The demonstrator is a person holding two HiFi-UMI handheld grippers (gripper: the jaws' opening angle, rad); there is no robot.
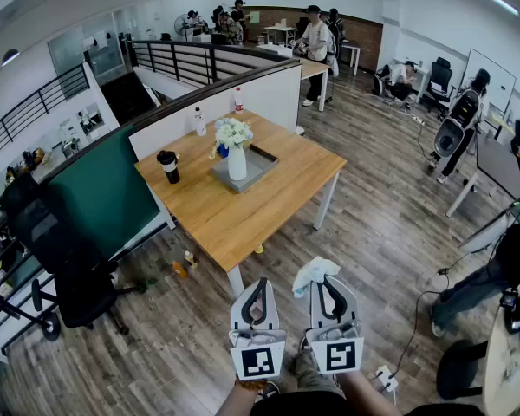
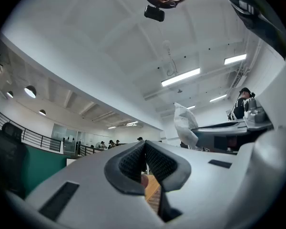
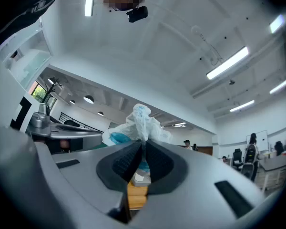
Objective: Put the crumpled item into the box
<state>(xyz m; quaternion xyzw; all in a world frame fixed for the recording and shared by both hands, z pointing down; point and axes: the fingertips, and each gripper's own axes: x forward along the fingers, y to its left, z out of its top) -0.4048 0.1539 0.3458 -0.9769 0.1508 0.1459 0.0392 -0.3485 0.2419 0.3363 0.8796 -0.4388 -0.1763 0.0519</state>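
Right gripper [image 3: 143,149] clamped the crumpled item [image 3: 138,123], not yet boxed, near the table [image 1: 243,219]; left gripper [image 2: 145,149] pinched together, empty.

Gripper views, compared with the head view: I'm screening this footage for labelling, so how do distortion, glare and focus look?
Head view: strong fisheye bending, even light, table sharp. Left gripper view: dark rounded corners, strip light bright, near jaws soft. Right gripper view: same dark corners, strip light blown white, crumpled item between the jaws fairly crisp.

Open-plan office: wooden desk [image 1: 273,199], swivel chair [image 1: 50,232], partition [image 1: 104,193], whiteboard [image 1: 484,66].
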